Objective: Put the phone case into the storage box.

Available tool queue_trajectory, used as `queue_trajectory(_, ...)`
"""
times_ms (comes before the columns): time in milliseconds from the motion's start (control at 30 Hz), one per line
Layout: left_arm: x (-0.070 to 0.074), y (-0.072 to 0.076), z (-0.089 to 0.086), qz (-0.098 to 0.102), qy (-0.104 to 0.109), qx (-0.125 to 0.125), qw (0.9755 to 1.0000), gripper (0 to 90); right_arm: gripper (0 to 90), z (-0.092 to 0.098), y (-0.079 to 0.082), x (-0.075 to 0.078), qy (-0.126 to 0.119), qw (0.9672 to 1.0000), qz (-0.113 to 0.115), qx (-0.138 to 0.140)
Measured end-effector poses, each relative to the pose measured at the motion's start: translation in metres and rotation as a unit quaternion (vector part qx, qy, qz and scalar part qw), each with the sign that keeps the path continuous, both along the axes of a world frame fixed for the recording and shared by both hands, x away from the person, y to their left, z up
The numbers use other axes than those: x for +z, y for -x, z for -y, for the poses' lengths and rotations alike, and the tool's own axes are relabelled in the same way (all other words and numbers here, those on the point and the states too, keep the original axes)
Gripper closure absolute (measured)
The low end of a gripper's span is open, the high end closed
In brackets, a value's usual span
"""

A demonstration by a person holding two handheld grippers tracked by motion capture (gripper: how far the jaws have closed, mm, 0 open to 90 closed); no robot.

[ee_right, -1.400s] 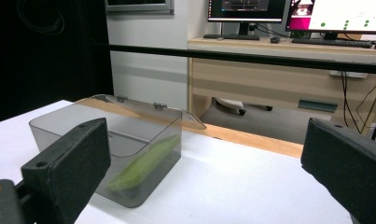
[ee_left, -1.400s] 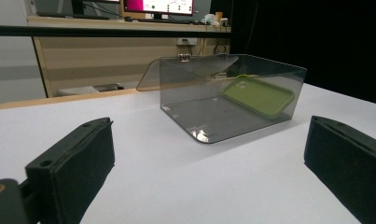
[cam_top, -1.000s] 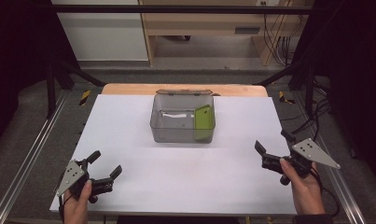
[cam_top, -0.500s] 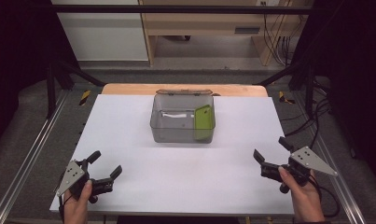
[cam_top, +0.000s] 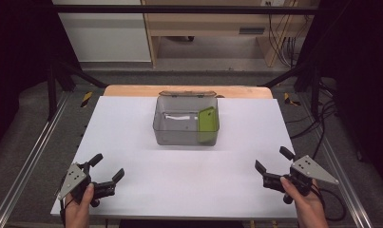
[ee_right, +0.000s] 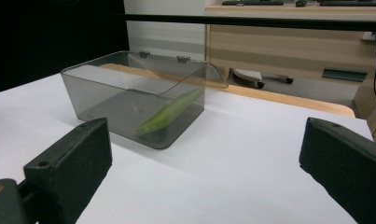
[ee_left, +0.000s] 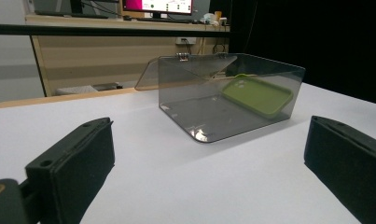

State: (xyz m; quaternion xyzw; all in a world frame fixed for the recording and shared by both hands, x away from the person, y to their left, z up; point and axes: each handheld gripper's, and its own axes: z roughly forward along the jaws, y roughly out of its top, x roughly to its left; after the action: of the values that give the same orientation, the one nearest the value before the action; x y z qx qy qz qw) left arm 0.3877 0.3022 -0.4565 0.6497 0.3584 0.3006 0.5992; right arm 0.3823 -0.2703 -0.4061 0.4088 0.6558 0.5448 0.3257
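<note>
A smoky clear plastic box [cam_top: 186, 123] stands at the middle back of the white table [cam_top: 132, 123], its hinged lid [cam_top: 186, 94] folded back. Inside, a green phone case [cam_top: 207, 124] leans against the box's right wall, and a pale white item [cam_top: 176, 116] lies on the floor of the box. My left gripper [cam_top: 106, 167] rests open near the front left corner, held by a hand, nothing between its jaws. My right gripper [cam_top: 273, 159] stands open near the front right. The box [ee_left: 223, 95] and case [ee_left: 258, 94] lie ahead of the left gripper. The right gripper faces the box [ee_right: 136, 95] and case [ee_right: 169, 112].
A wooden strip [cam_top: 132, 90] runs along the table's far edge. Aluminium rails [cam_top: 32, 152] flank the table on both sides, with cables [cam_top: 322, 118] on the floor at right. A wooden desk [cam_top: 213, 23] stands beyond the table.
My right gripper has drifted toward the front edge and slightly left. The left gripper and the box have stayed put.
</note>
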Motion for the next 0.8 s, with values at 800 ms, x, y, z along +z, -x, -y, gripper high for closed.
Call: queue_trajectory(800,0.000,0.000,0.000,0.000,0.001,0.000,1.0000,1.6,2.7,-0.012,0.007,-0.022,0.006,0.9995,-0.022,0.022)
